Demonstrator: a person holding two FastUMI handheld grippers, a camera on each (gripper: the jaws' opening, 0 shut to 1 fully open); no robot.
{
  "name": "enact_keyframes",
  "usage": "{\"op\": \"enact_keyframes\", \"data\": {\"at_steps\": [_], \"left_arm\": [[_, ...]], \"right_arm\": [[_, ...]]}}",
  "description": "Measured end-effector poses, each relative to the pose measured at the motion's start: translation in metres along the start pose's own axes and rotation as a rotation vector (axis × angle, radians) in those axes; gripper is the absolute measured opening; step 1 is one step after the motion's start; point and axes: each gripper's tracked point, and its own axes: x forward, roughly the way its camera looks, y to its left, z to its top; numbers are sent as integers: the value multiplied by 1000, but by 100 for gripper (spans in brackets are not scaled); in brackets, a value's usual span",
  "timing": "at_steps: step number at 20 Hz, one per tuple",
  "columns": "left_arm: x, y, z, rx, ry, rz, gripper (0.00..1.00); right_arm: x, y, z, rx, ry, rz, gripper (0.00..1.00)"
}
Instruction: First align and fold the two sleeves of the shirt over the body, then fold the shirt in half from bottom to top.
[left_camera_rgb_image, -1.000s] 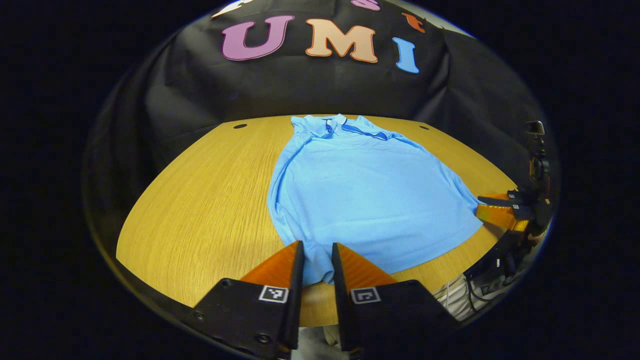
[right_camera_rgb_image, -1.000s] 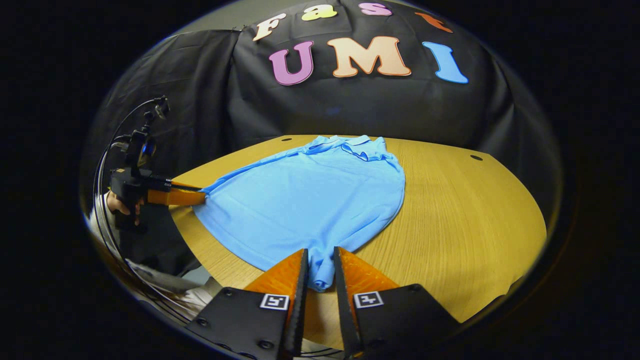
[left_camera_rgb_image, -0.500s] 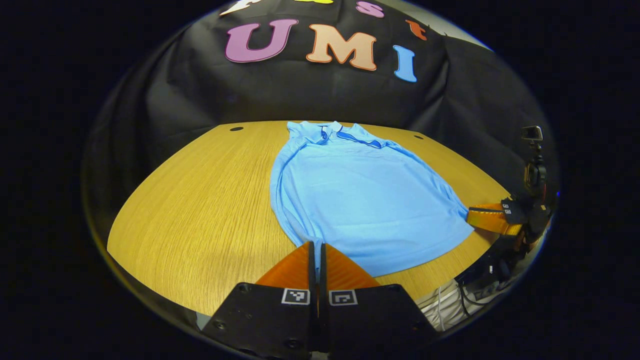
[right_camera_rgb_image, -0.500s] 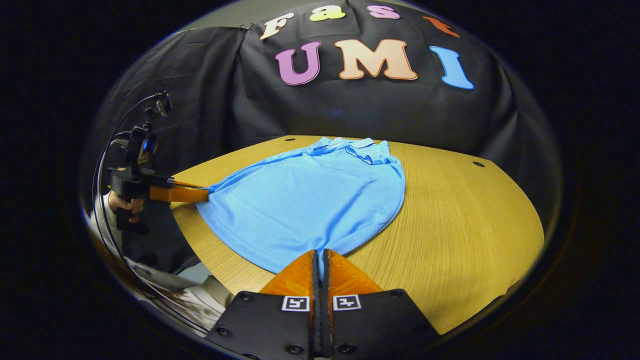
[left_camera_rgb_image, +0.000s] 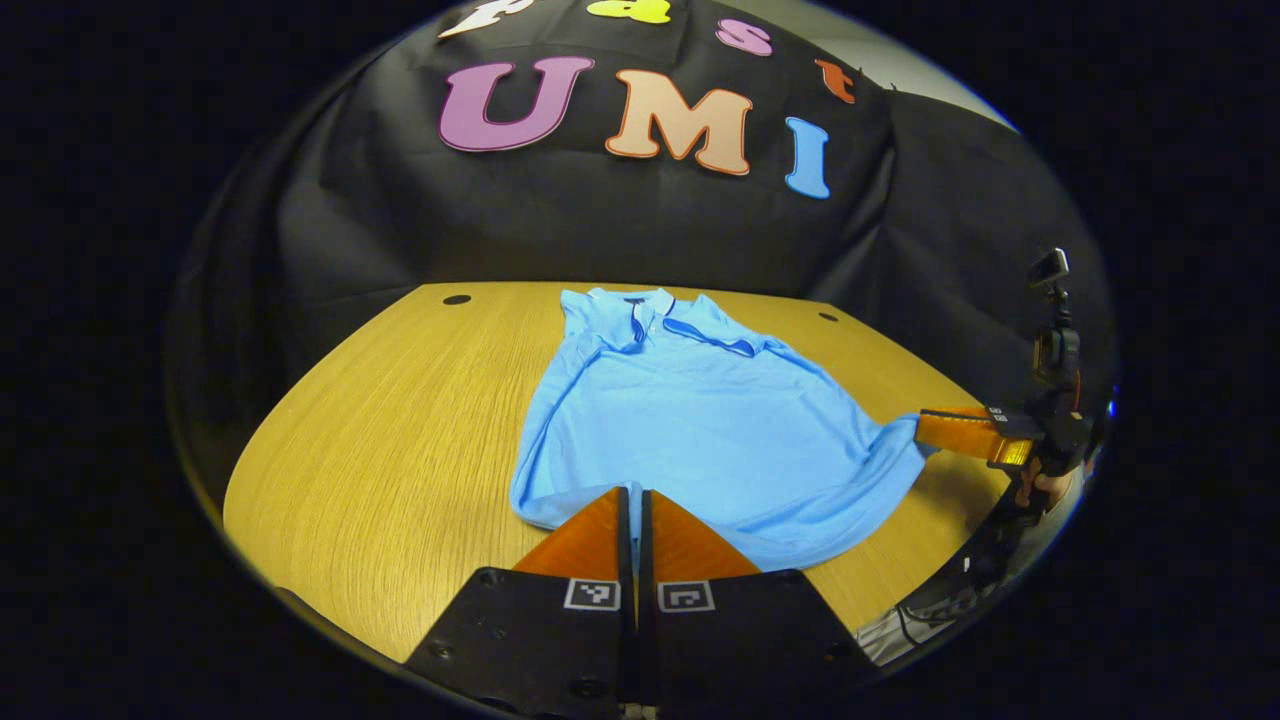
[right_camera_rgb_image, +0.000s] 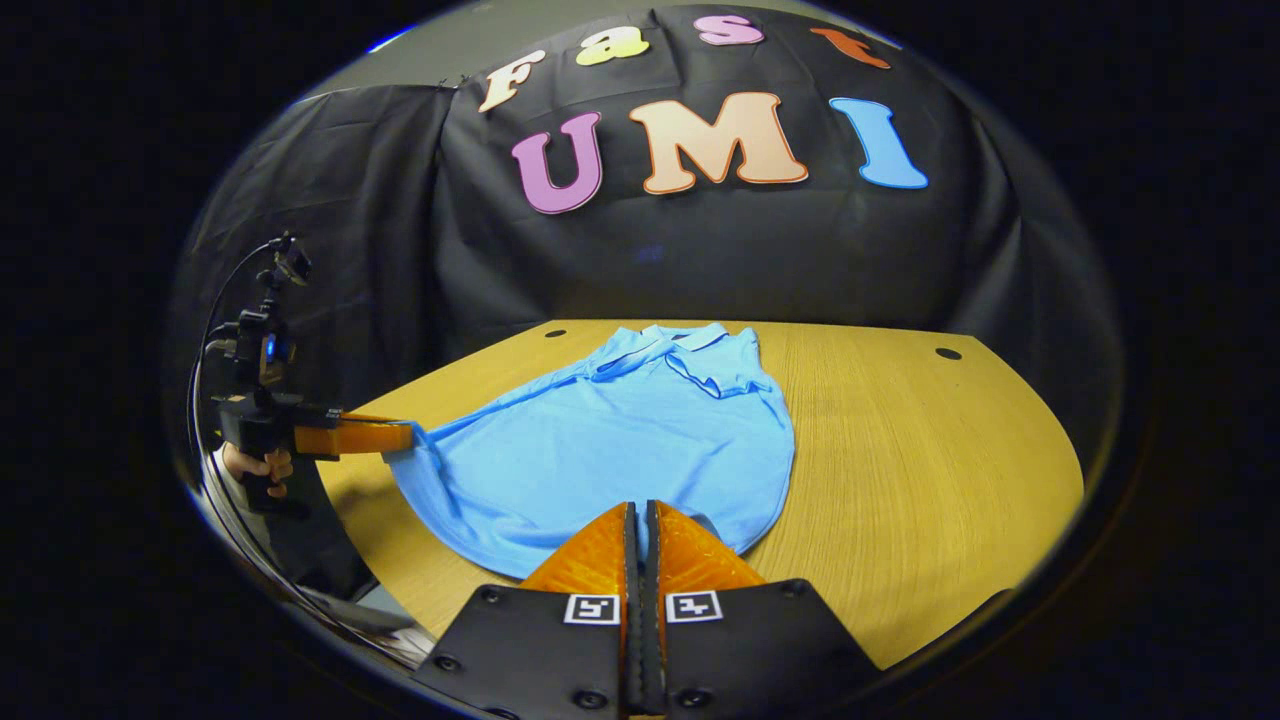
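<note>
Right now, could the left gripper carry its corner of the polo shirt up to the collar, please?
Probably yes: the left gripper is shut on the polo shirt hem, and only flat fabric lies before the collar.

The shirt (left_camera_rgb_image: 690, 430) is plain light blue, with a darker blue line along the collar (left_camera_rgb_image: 640, 305) and placket. The table (left_camera_rgb_image: 400, 420) is yellow-tan wood with fine straight grain and small dark holes (left_camera_rgb_image: 457, 299) at its far edge. The wall (left_camera_rgb_image: 600, 220) is black cloth.
</note>
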Motion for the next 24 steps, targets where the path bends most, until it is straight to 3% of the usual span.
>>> {"op": "enact_keyframes", "data": {"at_steps": [7,17,24], "left_arm": [[58,18,72,-35,-66,-20,0],[134,55,165,-103,-135,10,0],[207,83,192,-102,-125,60,0]], "right_arm": [[57,-23,45,18,51,-40,3],[141,-69,141,-5,-14,-138,2],[216,-122,159,56,-15,-236,2]]}}
